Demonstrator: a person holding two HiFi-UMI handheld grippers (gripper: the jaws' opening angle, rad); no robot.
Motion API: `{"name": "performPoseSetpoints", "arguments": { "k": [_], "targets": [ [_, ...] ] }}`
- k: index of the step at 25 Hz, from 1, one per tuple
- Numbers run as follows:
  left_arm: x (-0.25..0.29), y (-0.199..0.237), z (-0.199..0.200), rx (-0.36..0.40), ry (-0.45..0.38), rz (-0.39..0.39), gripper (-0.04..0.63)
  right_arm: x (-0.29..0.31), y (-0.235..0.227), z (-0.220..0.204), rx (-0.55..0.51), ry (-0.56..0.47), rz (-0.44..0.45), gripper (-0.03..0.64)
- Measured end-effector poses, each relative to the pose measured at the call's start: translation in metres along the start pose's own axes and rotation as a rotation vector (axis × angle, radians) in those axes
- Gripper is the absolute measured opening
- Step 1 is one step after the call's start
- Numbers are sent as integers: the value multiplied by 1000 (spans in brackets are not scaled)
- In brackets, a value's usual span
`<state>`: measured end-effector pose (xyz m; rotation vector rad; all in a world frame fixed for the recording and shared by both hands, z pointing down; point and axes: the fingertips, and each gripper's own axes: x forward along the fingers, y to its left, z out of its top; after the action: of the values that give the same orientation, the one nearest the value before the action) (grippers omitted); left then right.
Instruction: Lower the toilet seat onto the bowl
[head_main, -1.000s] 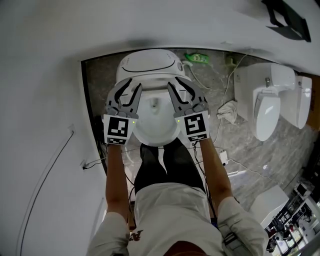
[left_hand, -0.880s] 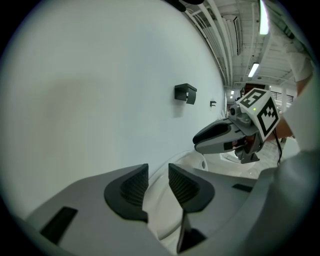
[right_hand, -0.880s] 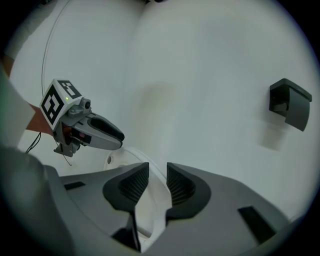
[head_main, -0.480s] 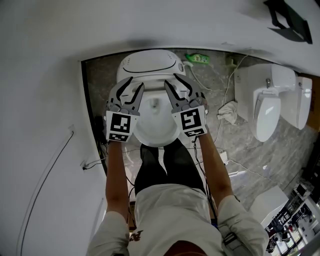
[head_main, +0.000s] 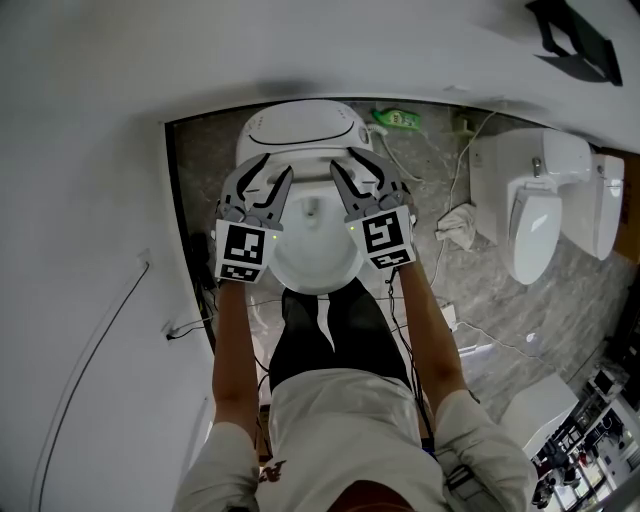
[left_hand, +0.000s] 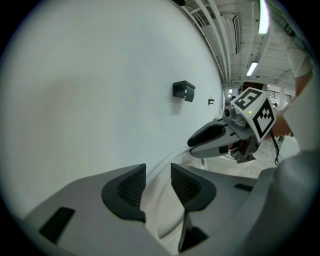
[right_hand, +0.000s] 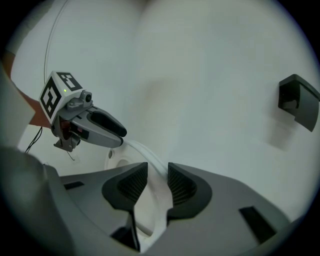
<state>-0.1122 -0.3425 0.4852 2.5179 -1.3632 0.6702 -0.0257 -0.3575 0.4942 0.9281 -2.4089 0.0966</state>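
Toilet seat (head_main: 318, 283): lies down on the bowl (head_main: 312, 225) in front of you.
Your left tool (head_main: 273, 168): jaws just opened wide, loosely straddling the seat's left rim.
Your right tool (head_main: 346, 165): likewise wide open, astride the right rim.

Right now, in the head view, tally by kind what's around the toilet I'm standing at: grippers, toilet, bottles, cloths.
Grey two-jaw grippers: 2, left gripper and right gripper, jaws have just been opening, white seat rim between each pair
White ceramic toilet beneath them: 1
Green plastic bottle on the floor: 1
Crumpled white cloth: 1
Total: 5
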Motion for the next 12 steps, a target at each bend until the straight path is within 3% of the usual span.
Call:
{"name": "performPoseSetpoints", "arguments": {
  "k": [12],
  "targets": [
    [-10, -7, 0, 7, 0, -11, 152, -10, 4, -1, 26, -8, -20, 117]
  ]
}}
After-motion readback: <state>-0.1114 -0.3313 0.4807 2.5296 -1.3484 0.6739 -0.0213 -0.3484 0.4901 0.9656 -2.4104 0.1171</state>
